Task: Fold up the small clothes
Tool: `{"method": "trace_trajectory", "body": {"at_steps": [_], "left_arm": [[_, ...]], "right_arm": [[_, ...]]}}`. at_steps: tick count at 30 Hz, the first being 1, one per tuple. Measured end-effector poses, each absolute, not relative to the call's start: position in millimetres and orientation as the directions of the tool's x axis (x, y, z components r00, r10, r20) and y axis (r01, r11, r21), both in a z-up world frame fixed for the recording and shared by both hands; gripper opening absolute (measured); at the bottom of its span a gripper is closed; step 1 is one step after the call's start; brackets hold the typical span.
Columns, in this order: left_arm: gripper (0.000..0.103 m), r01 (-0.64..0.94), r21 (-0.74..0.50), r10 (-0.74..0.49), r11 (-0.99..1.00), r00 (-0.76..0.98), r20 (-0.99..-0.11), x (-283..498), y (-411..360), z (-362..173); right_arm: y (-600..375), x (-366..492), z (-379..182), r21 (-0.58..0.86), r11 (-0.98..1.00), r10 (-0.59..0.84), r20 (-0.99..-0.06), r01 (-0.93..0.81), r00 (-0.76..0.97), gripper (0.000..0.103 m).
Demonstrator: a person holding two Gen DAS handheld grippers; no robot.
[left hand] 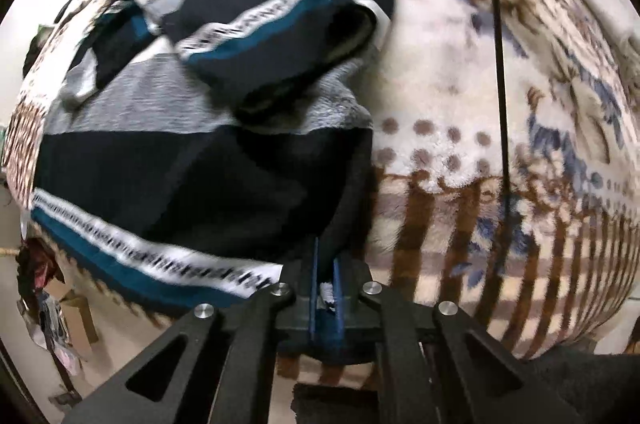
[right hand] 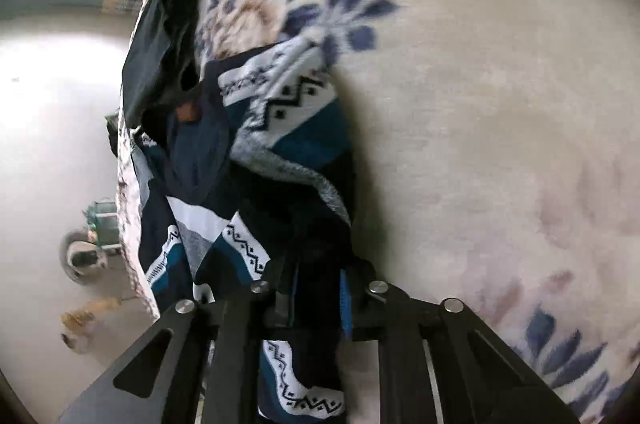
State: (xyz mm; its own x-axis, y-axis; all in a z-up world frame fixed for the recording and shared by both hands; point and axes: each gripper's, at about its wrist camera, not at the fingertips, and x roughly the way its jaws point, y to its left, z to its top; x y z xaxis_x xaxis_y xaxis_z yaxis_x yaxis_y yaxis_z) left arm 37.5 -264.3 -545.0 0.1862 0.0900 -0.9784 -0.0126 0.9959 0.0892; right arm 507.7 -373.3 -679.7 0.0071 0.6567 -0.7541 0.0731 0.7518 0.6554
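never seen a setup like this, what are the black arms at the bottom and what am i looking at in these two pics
No robot here: a person holds a pair of tongs in each hand, with a wide-angle camera on each looking along its fingers. The black bars at the bottom are the tongs' own linkage. One picture comes from the left tongs, the other from the right tongs. Below lies a cream fleece blanket with blue and brown flowers, and on it a navy, teal, grey and white patterned garment. Both tongs are closed on that garment's fabric. A black cable crosses the left picture.
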Motion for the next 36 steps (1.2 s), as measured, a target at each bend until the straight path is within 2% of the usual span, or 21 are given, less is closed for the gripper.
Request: {"method": "trace_trajectory", "body": {"at_steps": [12,21,27,36], "left_arm": [[0.004,-0.193,0.057,0.11,0.98,0.276,-0.955,28.7,-217.8,-466.8],[0.003,-0.453,-0.035,0.127,0.891,0.323,-0.938,22.1,-113.7,-429.2],[0.003,-0.585,-0.078,0.141,0.807,0.319,-0.937,22.1,-23.4,-445.5],[0.003,-0.65,-0.152,0.069,0.745,0.302,-0.951,35.0,105.8,-490.1]], "right_arm": [[-333.9,516.0,-589.9,0.589,0.808,0.589,-0.808,-0.023,-0.01,0.012],[-220.2,538.1,-530.3,0.51,0.84,0.517,-0.856,-0.183,-0.012,0.012],[-95.4,547.8,-520.2,0.432,0.862,0.445,-0.895,-0.266,-0.012,0.011],[34.5,565.1,-565.4,0.269,0.939,0.274,-0.962,-0.215,-0.009,0.011]]}}
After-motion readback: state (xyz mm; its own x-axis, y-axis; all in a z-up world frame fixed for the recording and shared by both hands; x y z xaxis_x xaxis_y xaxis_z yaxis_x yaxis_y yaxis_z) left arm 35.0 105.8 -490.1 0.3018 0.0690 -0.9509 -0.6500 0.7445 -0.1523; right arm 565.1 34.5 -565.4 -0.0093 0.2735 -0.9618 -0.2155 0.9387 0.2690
